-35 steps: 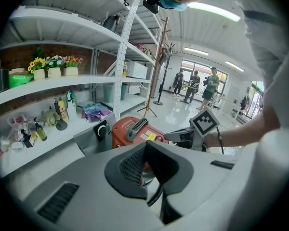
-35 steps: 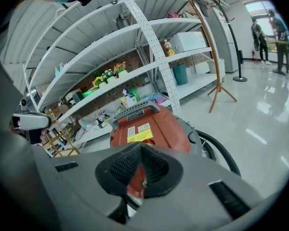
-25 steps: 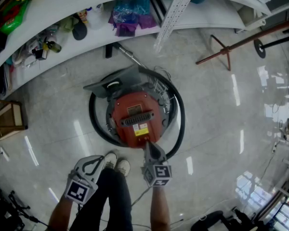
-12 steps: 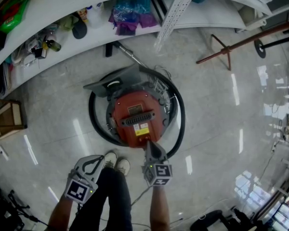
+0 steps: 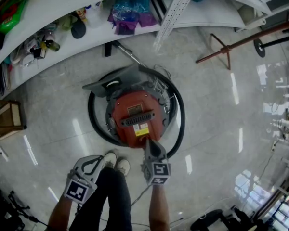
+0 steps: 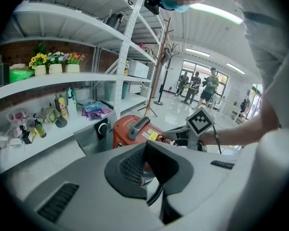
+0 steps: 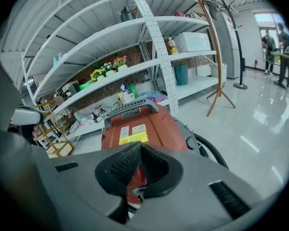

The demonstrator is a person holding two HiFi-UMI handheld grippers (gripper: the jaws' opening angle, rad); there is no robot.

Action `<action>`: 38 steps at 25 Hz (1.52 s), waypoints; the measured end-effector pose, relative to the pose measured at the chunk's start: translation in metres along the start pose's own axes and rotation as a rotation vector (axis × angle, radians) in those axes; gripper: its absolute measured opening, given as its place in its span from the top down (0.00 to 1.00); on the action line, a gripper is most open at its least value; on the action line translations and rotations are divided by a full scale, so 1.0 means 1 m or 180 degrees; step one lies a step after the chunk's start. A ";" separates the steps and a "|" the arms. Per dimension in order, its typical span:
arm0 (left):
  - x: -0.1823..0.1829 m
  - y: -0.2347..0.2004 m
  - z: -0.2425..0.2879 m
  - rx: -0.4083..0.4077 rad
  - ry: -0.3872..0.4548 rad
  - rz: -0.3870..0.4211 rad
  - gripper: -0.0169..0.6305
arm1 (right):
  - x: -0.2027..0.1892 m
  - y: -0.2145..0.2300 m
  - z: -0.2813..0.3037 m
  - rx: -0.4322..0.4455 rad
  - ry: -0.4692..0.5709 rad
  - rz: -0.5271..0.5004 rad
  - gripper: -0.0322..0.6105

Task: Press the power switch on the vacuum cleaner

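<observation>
Glossy pale stone floor, with a white curved metal shelf along the far side. The vacuum cleaner sits on the floor in front of your feet. It has a round drum and a smooth red domed lid. A black ribbed hose is looped round it.

Your right forearm reaches straight ahead. The right gripper points down-forward, its tip at the near rim of the red lid, jaws pressed together with nothing between them. A small dark round part shows just under the tip; can't tell if it's the switch.

Your left arm is held back. The left gripper is low by your shoes, apart from the vacuum, with its textured black pads closed together and empty.

On the lid: a black slotted handle and a yellow label.
</observation>
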State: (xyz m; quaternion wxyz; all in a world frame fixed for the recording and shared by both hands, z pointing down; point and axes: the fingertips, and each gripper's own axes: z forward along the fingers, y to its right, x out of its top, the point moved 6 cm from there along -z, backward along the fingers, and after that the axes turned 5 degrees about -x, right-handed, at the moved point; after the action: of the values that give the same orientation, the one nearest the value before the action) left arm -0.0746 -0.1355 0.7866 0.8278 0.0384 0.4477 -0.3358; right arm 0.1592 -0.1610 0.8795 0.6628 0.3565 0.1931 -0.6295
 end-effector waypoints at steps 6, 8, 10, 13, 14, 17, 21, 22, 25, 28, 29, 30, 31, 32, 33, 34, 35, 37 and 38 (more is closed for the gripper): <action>0.000 -0.002 -0.001 0.0008 0.0008 -0.0022 0.96 | -0.001 0.001 0.000 -0.0012 0.0007 0.0034 0.93; -0.001 -0.002 -0.001 0.0010 0.0006 -0.0027 0.96 | -0.002 0.001 0.001 -0.0004 0.0019 0.0053 0.93; -0.001 -0.002 -0.002 0.0004 0.0007 -0.0001 0.96 | -0.003 0.001 0.001 -0.0005 0.0027 0.0068 0.93; -0.001 0.001 -0.001 -0.0029 -0.0011 0.0048 0.96 | -0.004 0.001 0.001 -0.0002 0.0039 0.0081 0.93; -0.001 0.001 -0.001 -0.0032 -0.0012 0.0054 0.96 | -0.004 0.001 0.001 0.0004 0.0047 0.0087 0.93; 0.000 0.001 -0.001 -0.0027 0.0012 0.0046 0.96 | -0.005 0.002 0.001 0.0003 0.0048 0.0108 0.93; 0.000 0.001 -0.003 -0.0032 0.0000 0.0081 0.96 | -0.006 0.002 0.001 0.0003 -0.0004 0.0114 0.93; 0.001 0.001 -0.003 -0.0031 -0.0001 0.0092 0.96 | -0.004 0.001 0.001 0.0008 0.0021 0.0116 0.93; 0.005 0.003 -0.006 -0.0027 0.0017 0.0109 0.96 | -0.006 -0.002 -0.004 0.0044 0.0007 0.0122 0.93; 0.011 0.005 -0.010 -0.0020 0.0047 0.0133 0.96 | -0.010 -0.002 -0.013 0.0066 -0.0057 0.0148 0.93; 0.013 0.006 -0.011 -0.0017 0.0062 0.0144 0.96 | -0.009 -0.003 -0.016 0.0061 -0.0051 0.0163 0.93; 0.016 0.006 -0.012 -0.0013 0.0079 0.0156 0.96 | -0.006 -0.003 -0.019 0.0054 -0.0029 0.0174 0.93; 0.019 0.007 -0.014 -0.0010 0.0093 0.0163 0.96 | -0.003 -0.004 -0.023 0.0047 0.0006 0.0181 0.93; 0.022 0.008 -0.015 -0.0008 0.0103 0.0166 0.96 | 0.001 -0.005 -0.027 0.0041 0.0045 0.0181 0.93; 0.025 0.009 -0.017 -0.0008 0.0113 0.0168 0.96 | 0.005 -0.006 -0.031 0.0038 0.0075 0.0168 0.93; 0.028 0.011 -0.018 -0.0011 0.0128 0.0172 0.96 | 0.008 -0.006 -0.036 0.0034 0.0099 0.0145 0.93; 0.032 0.012 -0.019 -0.0016 0.0145 0.0184 0.96 | 0.012 -0.007 -0.040 0.0028 0.0134 0.0125 0.93; 0.040 0.015 -0.021 -0.0028 0.0178 0.0226 0.96 | 0.020 -0.008 -0.048 0.0028 0.0188 0.0106 0.93; 0.043 0.017 -0.023 -0.0035 0.0189 0.0245 0.96 | 0.023 -0.010 -0.052 0.0033 0.0203 0.0103 0.93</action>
State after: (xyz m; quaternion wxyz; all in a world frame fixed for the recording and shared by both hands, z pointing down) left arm -0.0646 -0.1371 0.7358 0.8267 0.0611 0.4721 -0.3000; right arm 0.1629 -0.1392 0.8262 0.6645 0.3829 0.2051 -0.6080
